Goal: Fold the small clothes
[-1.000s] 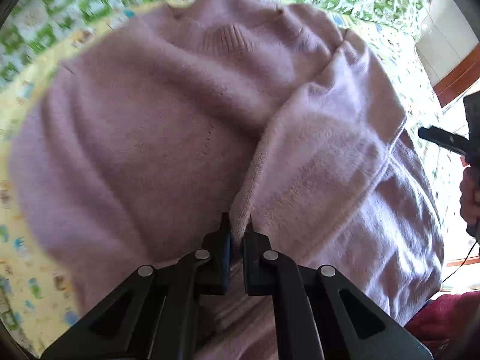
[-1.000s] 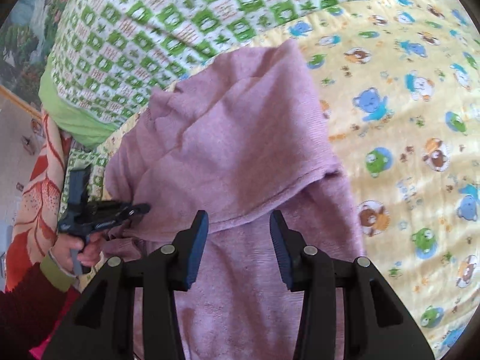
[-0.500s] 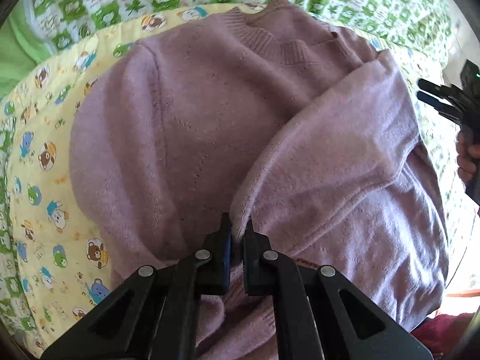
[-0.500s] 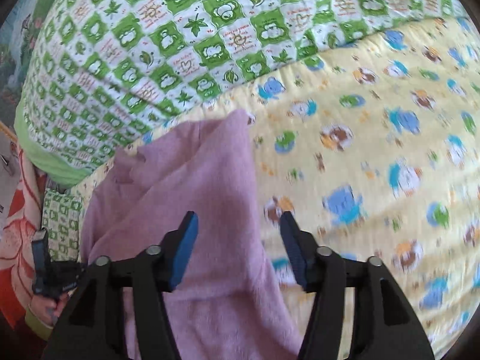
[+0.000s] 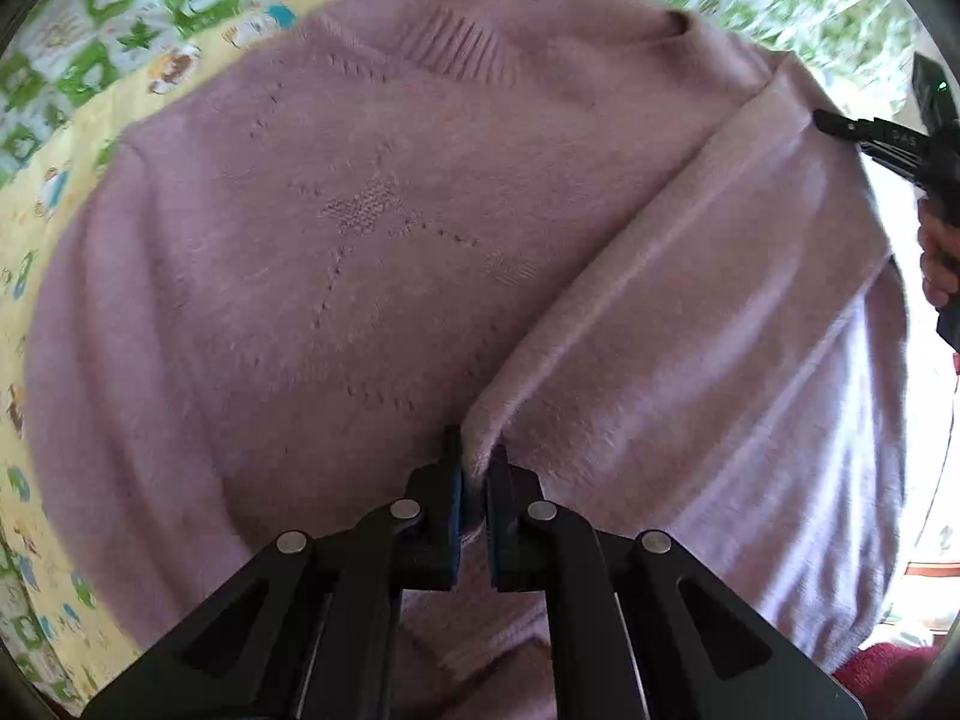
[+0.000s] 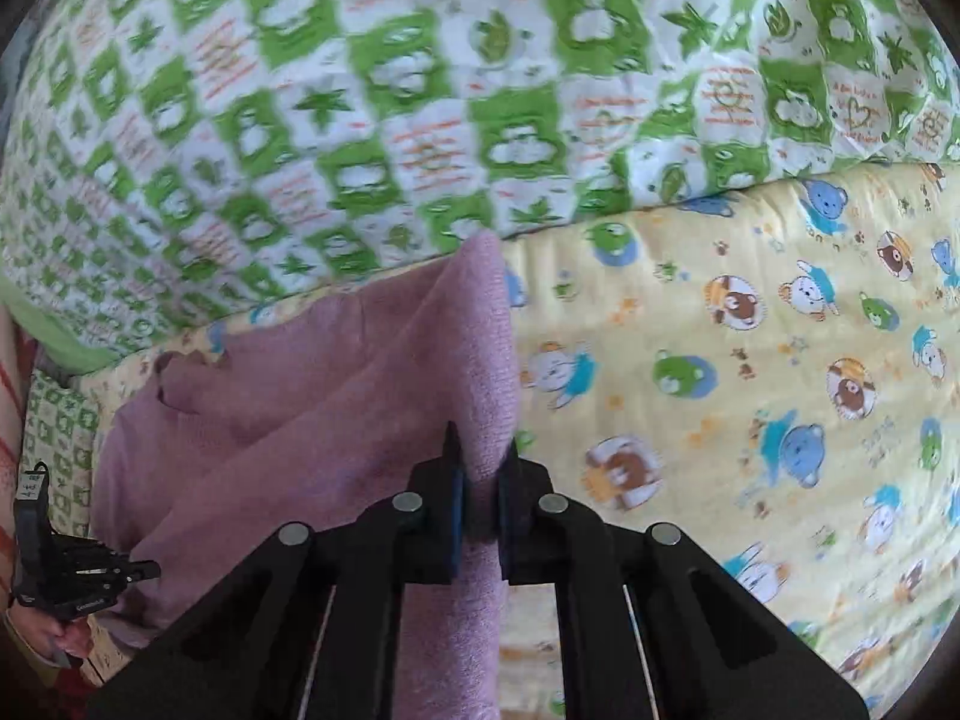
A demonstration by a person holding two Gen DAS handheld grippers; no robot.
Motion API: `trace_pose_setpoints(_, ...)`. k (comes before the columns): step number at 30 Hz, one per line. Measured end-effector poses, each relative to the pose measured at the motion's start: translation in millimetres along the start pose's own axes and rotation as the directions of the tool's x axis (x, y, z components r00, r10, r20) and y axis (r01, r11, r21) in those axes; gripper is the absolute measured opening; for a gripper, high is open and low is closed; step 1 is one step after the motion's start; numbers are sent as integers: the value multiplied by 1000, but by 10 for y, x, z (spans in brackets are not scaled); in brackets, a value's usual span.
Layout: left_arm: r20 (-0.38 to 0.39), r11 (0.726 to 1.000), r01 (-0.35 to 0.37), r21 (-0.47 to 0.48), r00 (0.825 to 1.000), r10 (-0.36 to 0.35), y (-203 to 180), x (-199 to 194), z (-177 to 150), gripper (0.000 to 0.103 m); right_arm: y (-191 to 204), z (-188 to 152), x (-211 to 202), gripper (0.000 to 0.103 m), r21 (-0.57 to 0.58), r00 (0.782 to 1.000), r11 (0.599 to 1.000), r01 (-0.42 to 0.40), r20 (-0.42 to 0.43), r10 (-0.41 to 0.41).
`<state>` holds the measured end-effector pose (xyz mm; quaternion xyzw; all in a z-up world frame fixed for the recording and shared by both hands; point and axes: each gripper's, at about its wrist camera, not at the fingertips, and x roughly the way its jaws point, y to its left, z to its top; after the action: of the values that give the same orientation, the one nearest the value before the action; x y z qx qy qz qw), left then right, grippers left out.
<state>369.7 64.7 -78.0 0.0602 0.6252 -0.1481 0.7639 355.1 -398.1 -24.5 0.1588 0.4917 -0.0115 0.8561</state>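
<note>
A lilac knitted sweater (image 5: pixel 360 252) lies on a yellow bear-print sheet (image 6: pixel 750 390), its ribbed neck at the far side. One sleeve (image 5: pixel 690 312) is folded diagonally across the front. My left gripper (image 5: pixel 475 468) is shut on the folded edge of that sleeve. My right gripper (image 6: pixel 480 474) is shut on the sweater's side edge (image 6: pixel 486 360) near the shoulder. The right gripper also shows at the right edge of the left wrist view (image 5: pixel 840 126), touching the sweater's shoulder. The left gripper shows at the lower left of the right wrist view (image 6: pixel 144 570).
A green-and-white checked quilt (image 6: pixel 390 90) is bunched along the far side of the sheet. A red patterned cloth (image 6: pixel 9 420) lies at the left edge of the right wrist view. The yellow sheet stretches to the right of the sweater.
My right gripper was open above the sweater and has now shut on its side edge. My left gripper has stayed shut on the sleeve edge and moved closer to the sweater.
</note>
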Motion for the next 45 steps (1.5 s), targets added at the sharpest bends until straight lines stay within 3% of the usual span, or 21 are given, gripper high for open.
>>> trace_pose_setpoints(4,5,998,38,-56,999,-38,171,-34,-21,6,-6,-104,252,11,-26,998,999,35,-53,-36)
trace_pose_setpoints(6,6,998,28,-64,1000,-27,225,-66,-65,7,-20,-119,136,24,21,999,999,28,-32,-27)
trace_pose_setpoints(8,8,997,18,-70,1000,-17,248,-80,-91,7,6,-159,-51,40,47,997,995,83,-10,-83)
trace_pose_setpoints(10,9,996,13,-89,1000,-13,296,-110,-126,7,75,-263,-322,41,54,994,994,91,47,-94)
trace_pose_setpoints(12,10,996,14,-94,1000,-13,378,-142,-191,7,184,-430,-543,42,62,995,998,33,93,-39)
trace_pose_setpoints(15,-3,995,-7,-98,1000,6,360,-137,-230,9,415,-747,-481,43,23,992,992,-124,-4,124)
trace_pose_setpoints(16,-10,995,-21,-99,1000,20,341,-125,-230,9,468,-840,-396,43,17,992,993,-117,-48,118)
trace_pose_setpoints(19,-19,993,-45,-113,999,43,369,-195,-374,10,401,-1042,-226,42,20,992,1000,19,-123,-16)
trace_pose_setpoints(22,31,994,-21,-110,999,25,371,-453,-594,12,343,-1106,-438,43,104,994,994,-20,-107,31)
trace_pose_setpoints(26,105,988,16,-152,994,0,380,-841,-1001,14,520,-1283,-785,44,73,988,990,-118,-87,124)
trace_pose_setpoints(31,191,961,54,-272,982,-1,480,-1218,-1666,27,1169,-1764,-799,46,16,943,955,-295,-159,293)
trace_pose_setpoints(34,249,929,128,-348,968,-40,534,-1412,-2137,29,1697,-2023,-595,46,-3,893,917,-400,-227,389)
trace_pose_setpoints(36,259,914,171,-367,963,-77,501,-1429,-2408,30,2004,-2126,-354,48,-28,872,902,-431,-270,408)
trace_pose_setpoints(40,235,911,89,-403,972,9,300,-1287,-2732,30,2460,-2253,-65,56,-61,852,888,-456,-318,416)
trace_pose_setpoints(42,248,875,136,-464,969,-19,355,-1202,-2855,39,2629,-2248,66,58,-70,843,884,-462,-344,413)
trace_pose_setpoints(45,253,831,181,-526,966,-50,460,-1109,-2916,39,2711,-2327,164,61,-88,842,890,-447,-376,386)
